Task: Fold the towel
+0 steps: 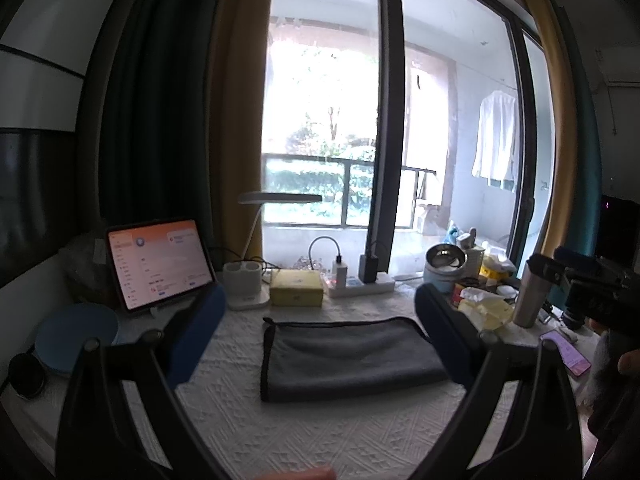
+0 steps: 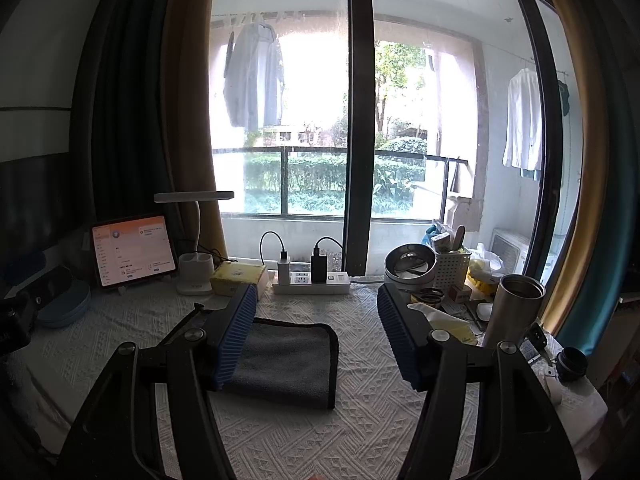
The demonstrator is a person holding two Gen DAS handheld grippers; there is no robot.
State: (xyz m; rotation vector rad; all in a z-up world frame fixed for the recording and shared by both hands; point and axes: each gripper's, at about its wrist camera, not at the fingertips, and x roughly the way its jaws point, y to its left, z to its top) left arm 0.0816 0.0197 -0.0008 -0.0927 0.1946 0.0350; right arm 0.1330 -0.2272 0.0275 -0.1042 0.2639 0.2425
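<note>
A dark grey towel with black edging lies folded flat on the white textured tablecloth. My left gripper is open, held above the table, and the towel shows between its blue pads. My right gripper is open and empty. In the right wrist view the towel lies low and left of centre, partly behind the left finger. The right gripper's body shows at the right edge of the left wrist view.
A tablet stands at the back left beside a desk lamp. A yellow box, a power strip, steel bowls, a steel tumbler, tissues and a phone crowd the back and right. Blue plates sit left.
</note>
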